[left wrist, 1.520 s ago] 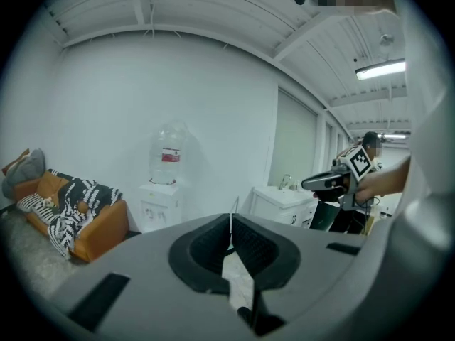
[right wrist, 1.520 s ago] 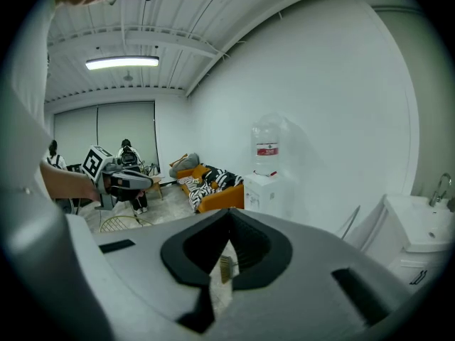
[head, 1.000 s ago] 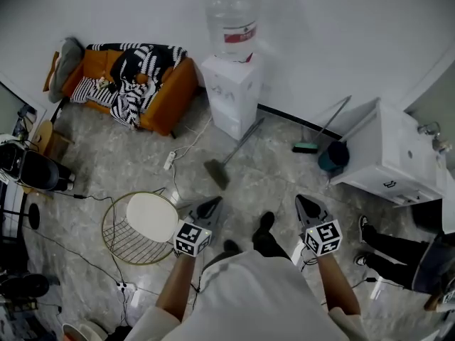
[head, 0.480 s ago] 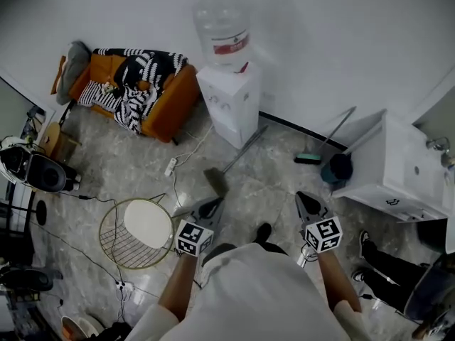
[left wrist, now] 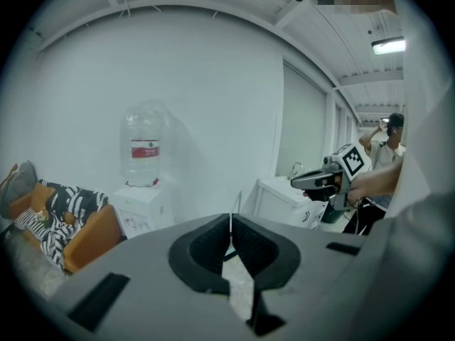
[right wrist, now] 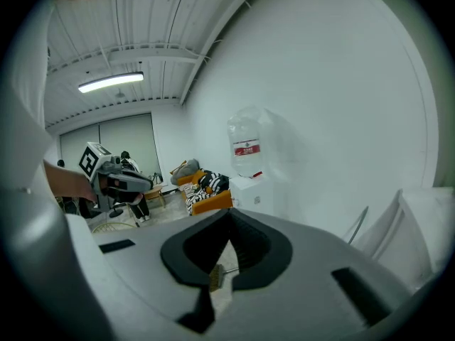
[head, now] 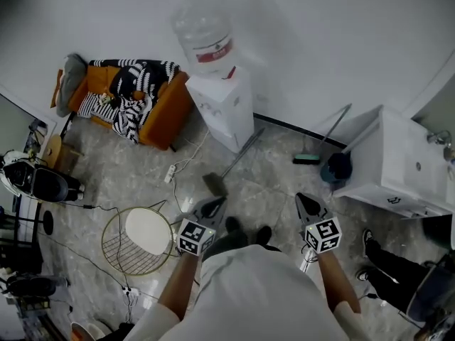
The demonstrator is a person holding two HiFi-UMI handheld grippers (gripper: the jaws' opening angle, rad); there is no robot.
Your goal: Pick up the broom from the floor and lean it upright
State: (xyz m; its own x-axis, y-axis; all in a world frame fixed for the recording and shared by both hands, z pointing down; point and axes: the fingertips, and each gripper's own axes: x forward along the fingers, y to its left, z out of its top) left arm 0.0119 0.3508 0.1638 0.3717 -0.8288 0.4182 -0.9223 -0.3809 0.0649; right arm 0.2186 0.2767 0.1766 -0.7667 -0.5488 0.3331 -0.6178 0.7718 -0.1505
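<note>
The broom (head: 215, 184) lies on the grey stone floor, its dark head nearest me and its thin handle running up and right toward the water dispenser (head: 221, 106). My left gripper (head: 215, 204) hovers just short of the broom head, jaws shut and empty. My right gripper (head: 301, 200) is level with it further right, also shut with nothing held. In the right gripper view the broom head (right wrist: 215, 277) shows through the gap below the closed right gripper (right wrist: 229, 222). The left gripper (left wrist: 229, 222) in its own view is closed tip to tip.
An orange sofa (head: 159, 111) with striped cushions stands at the back left. A round wire side table (head: 112, 246) and cables lie left of my feet. A green-headed mop (head: 308, 159), a dark bin (head: 337, 167) and a white cabinet (head: 398, 163) stand right. A person's legs (head: 387, 258) show at lower right.
I have walked forward: the floor, table and sofa have slid in the view, and the broom head sits a little closer to my left gripper. Both grippers stay shut.
</note>
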